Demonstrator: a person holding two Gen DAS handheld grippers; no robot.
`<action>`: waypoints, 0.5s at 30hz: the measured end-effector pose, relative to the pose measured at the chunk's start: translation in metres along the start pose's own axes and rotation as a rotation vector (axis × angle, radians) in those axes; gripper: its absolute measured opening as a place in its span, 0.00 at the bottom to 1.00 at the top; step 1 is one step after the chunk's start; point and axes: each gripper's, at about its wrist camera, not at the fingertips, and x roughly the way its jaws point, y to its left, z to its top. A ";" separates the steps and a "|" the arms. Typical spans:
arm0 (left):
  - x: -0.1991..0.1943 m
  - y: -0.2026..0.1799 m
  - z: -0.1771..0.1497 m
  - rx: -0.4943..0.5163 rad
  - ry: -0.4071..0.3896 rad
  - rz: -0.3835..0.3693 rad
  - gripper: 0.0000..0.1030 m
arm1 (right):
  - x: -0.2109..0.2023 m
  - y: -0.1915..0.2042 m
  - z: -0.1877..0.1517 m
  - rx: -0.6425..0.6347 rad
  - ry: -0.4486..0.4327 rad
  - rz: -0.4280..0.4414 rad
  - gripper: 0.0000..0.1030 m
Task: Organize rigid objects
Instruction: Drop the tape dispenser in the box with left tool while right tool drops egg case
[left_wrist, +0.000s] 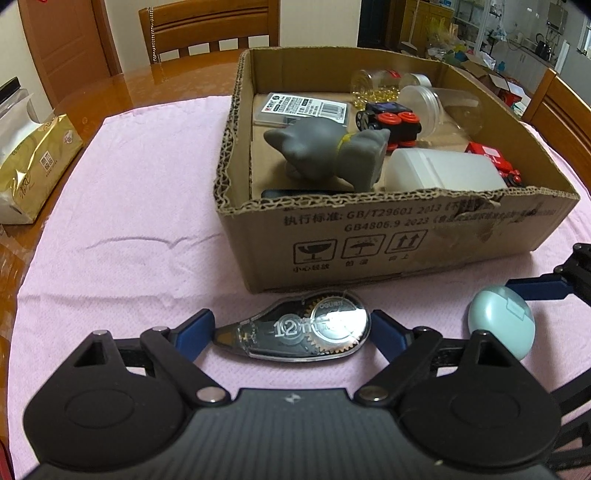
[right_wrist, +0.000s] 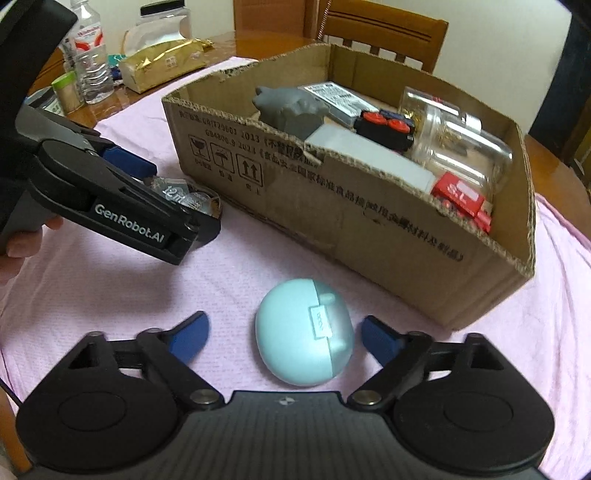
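A clear correction-tape dispenser lies on the pink cloth between the blue fingers of my left gripper; the jaws touch or nearly touch both its ends. It also shows in the right wrist view. A pale blue oval case lies between the open fingers of my right gripper, with gaps on both sides. It also shows in the left wrist view. The cardboard box holds a grey cat figure, a white container, toy cars and clear jars.
A gold tissue pack lies at the left table edge. Bottles and jars stand at the far left. Wooden chairs surround the table. The pink cloth covers the table left of the box.
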 end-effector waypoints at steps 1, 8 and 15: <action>0.000 0.000 0.001 0.002 0.003 -0.002 0.86 | 0.000 -0.001 0.001 -0.004 0.001 0.000 0.79; -0.001 0.002 0.003 0.022 0.022 -0.013 0.86 | -0.002 -0.002 0.005 -0.010 0.008 -0.015 0.62; -0.010 0.001 0.003 0.116 0.035 -0.038 0.86 | -0.003 -0.005 0.006 -0.004 0.026 -0.028 0.57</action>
